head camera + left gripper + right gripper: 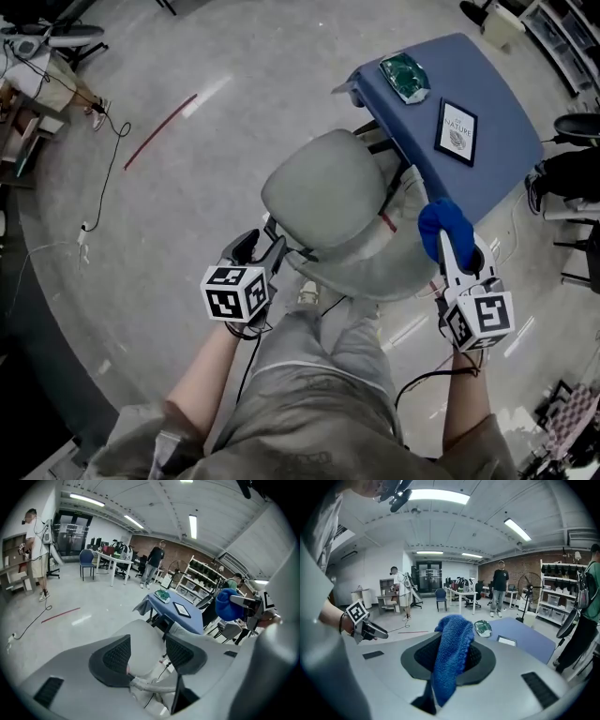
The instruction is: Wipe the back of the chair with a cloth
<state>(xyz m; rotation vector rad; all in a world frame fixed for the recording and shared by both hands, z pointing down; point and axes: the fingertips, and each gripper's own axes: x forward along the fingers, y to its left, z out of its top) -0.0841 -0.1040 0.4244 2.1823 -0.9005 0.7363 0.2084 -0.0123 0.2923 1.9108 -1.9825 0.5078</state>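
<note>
1. The right gripper has its jaws closed on the blue cloth. In the right gripper view the cloth bunches above the pinched jaws and hangs down in front of them.
2. The blue cloth sits at the tip of the right gripper, over the right end of the chair back and just beside the near edge of the blue-covered table. Contact between cloth and chair back cannot be confirmed.
3. The left gripper has its jaws wide apart and holds nothing. Its pads press on no surface, and the grey chair shows in the gap beyond them.
4. The left gripper sits by the left end of the chair back, well apart from the cloth, with the chair between the two grippers.
5. The seat lies beyond the chair back, its far side near the table.
6. On the table, clear of both grippers, lie a green packet and a framed card, set apart from each other.
</note>
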